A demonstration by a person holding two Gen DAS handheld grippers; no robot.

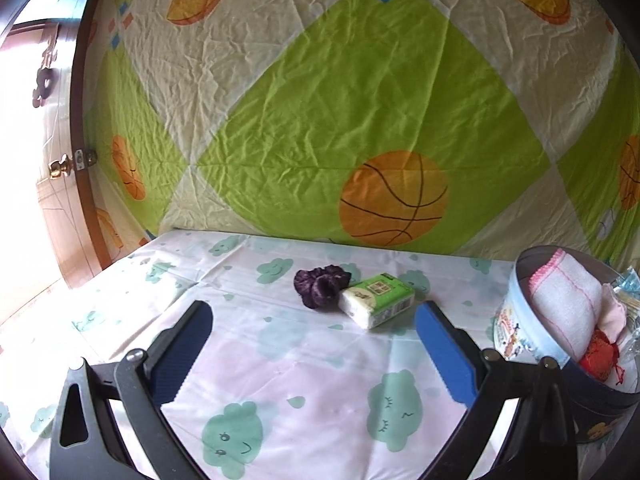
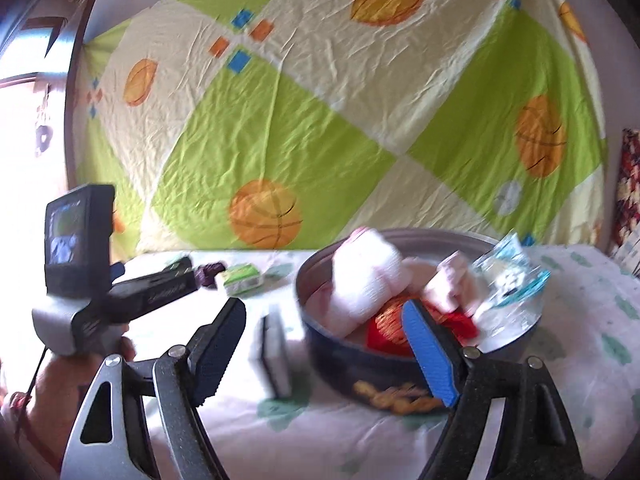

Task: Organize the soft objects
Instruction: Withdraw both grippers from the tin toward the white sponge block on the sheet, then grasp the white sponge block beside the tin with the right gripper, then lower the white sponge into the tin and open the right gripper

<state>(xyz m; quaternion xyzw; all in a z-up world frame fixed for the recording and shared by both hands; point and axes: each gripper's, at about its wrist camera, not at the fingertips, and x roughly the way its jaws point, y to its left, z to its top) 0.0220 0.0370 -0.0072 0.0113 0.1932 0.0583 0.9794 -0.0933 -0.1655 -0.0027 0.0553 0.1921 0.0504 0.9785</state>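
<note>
Both tongs stand spread, pinching nothing: left gripper (image 1: 314,350), right gripper (image 2: 324,350). Ahead of the left one lie a purple velvet scrunchie (image 1: 320,285) and, touching it, a green-and-white tissue pack (image 1: 377,300). Behind the right one's blue finger sits a round dark tin (image 2: 360,376) of cloths.

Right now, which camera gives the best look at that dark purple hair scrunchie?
The left wrist view: the purple scrunchie lies sharp and unobstructed on the tablecloth, touching the tissue pack. In the right wrist view it is only a small blurred dark patch, partly hidden behind the left gripper.
</note>
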